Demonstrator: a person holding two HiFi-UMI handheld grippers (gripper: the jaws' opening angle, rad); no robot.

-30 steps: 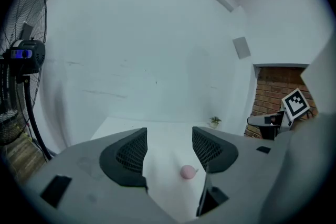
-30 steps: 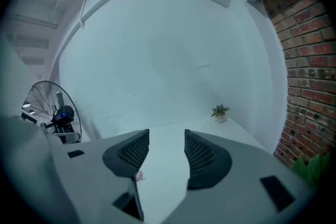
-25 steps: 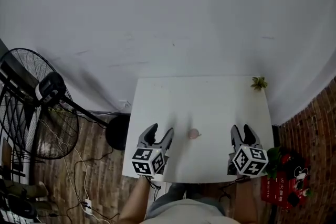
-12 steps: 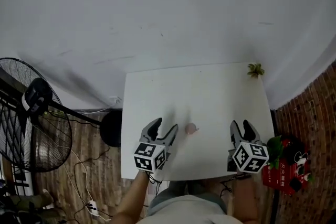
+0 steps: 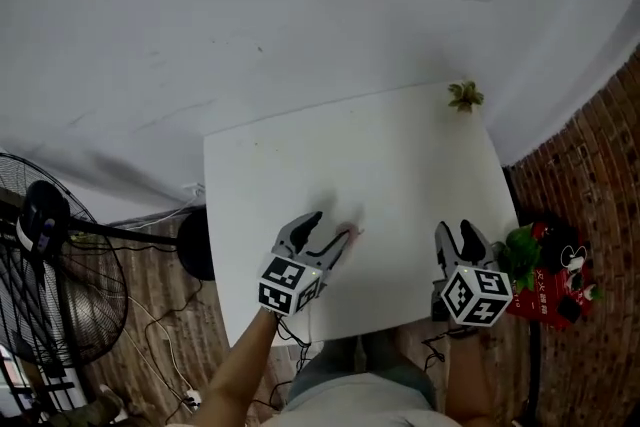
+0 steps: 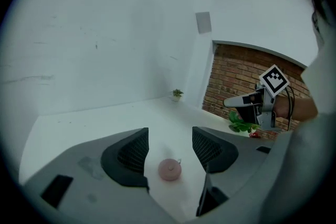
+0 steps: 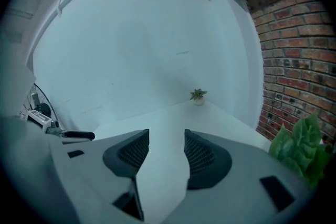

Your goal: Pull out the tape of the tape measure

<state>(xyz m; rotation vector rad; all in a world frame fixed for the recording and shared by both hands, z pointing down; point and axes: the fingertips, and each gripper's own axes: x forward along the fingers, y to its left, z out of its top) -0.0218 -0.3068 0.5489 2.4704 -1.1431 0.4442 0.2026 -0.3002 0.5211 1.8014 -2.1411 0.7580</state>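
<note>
A small round pink tape measure [image 6: 169, 169] lies on the white table [image 5: 380, 165], with a little metal tab at its upper right. My left gripper [image 6: 169, 137] is open and the tape measure sits between its two jaws, touching neither. In the head view the left gripper [image 5: 331, 229] covers most of the tape measure, and only a pink sliver [image 5: 353, 234] shows at its right jaw. Near the table's front right corner my right gripper [image 5: 458, 233] is open with nothing between its jaws [image 7: 166, 136]; it also shows in the left gripper view [image 6: 257, 106].
A tiny potted plant [image 5: 464, 96] stands at the table's far right corner. A standing fan [image 5: 40, 265] is on the floor to the left, with cables beside it. To the right are green leaves [image 5: 520, 250], red objects [image 5: 560, 287] and a brick wall [image 7: 294, 50].
My left gripper has moved right and forward until its jaws straddle the tape measure. The head view has swung, shifting the table in the frame. The right gripper stays about where it was.
</note>
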